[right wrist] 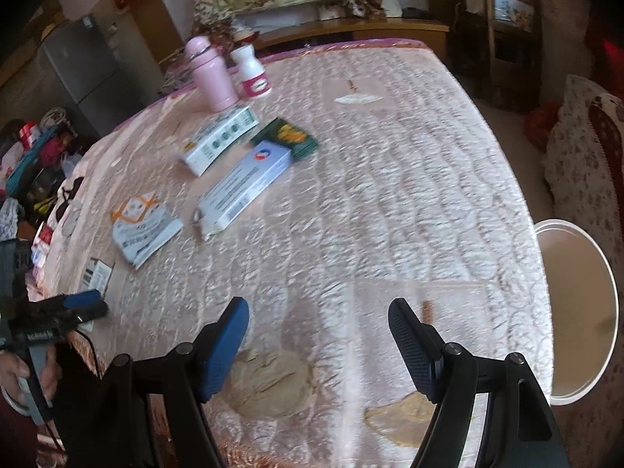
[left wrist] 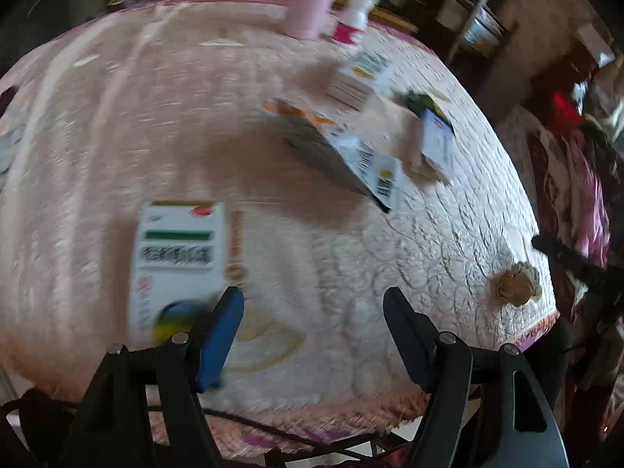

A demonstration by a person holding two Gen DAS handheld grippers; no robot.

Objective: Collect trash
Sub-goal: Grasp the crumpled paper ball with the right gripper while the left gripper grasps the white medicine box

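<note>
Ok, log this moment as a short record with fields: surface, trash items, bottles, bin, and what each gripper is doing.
surface: pink quilted cover
trash items: white and green box beside the left gripper; orange and white packet; long blue and white box; green packet; white box with green dots
bottles: pink bottle and white bottle, upright at the far edge
bin: white bin off the right edge
left gripper: open, empty
right gripper: open, empty
</note>
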